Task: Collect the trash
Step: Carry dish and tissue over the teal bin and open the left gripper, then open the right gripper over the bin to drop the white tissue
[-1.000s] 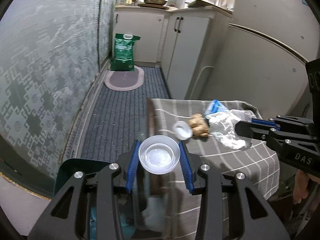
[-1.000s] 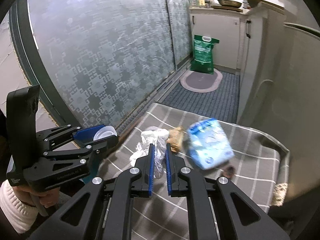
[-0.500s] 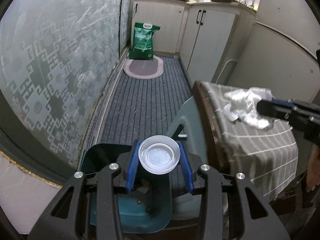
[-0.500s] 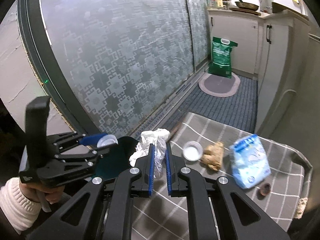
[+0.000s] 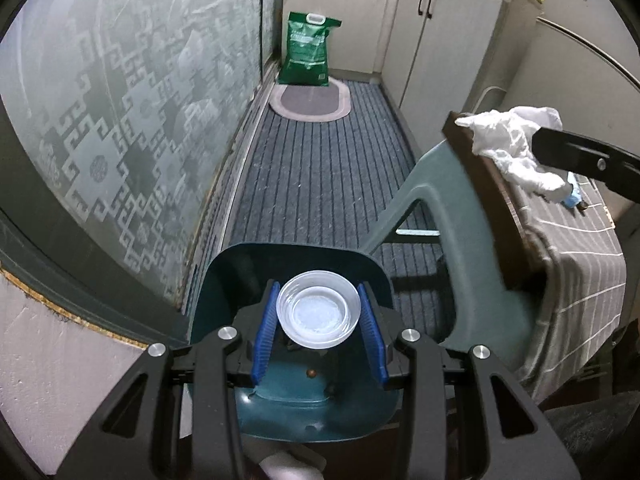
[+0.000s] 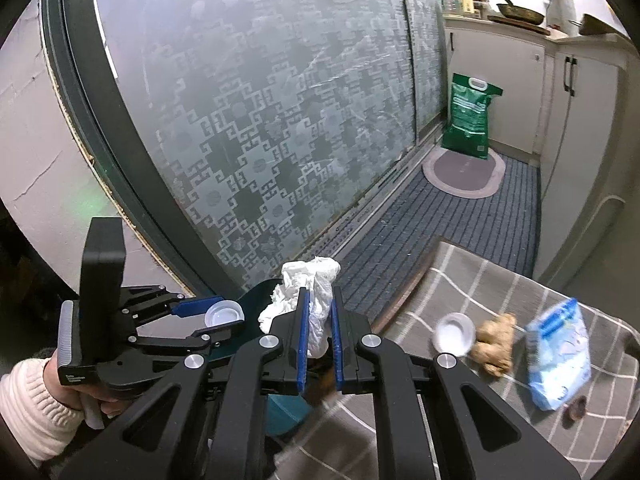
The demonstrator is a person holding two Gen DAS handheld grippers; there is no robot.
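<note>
- Left hand-held gripper (image 5: 319, 320): blue pads clamped on either side of a clear plastic cup (image 5: 319, 314), mouth facing the camera; held directly above the open teal bin (image 5: 224, 280), pointing steeply down into it.
- Right hand-held gripper (image 6: 319, 332): jaws drawn together on a crumpled white tissue (image 6: 308, 284), wad bulging above the pads; poised past the near edge of the counter (image 6: 472, 280), just right of the left one.
- Teal bin: on the floor beside the counter's end, swing lid (image 5: 452, 216) tipped up against the counter edge; opening straight below the cup, down and left of the tissue.
- Key relation: cup already over the mouth of the bin (left hand nearer, drop line about vertical); tissue apparently short of the opening, needing more travel left.
- Left on the striped cloth: second small white cup (image 6: 454, 332), ginger root (image 6: 494, 344) touching it, blue-and-white packet (image 6: 560, 360) just beyond, small dark round object (image 6: 576, 408) near the packet.
- Judged step: release of cup into bin next; tissue to follow.
- Risk: light cup could glance off the rim or lid.
</note>
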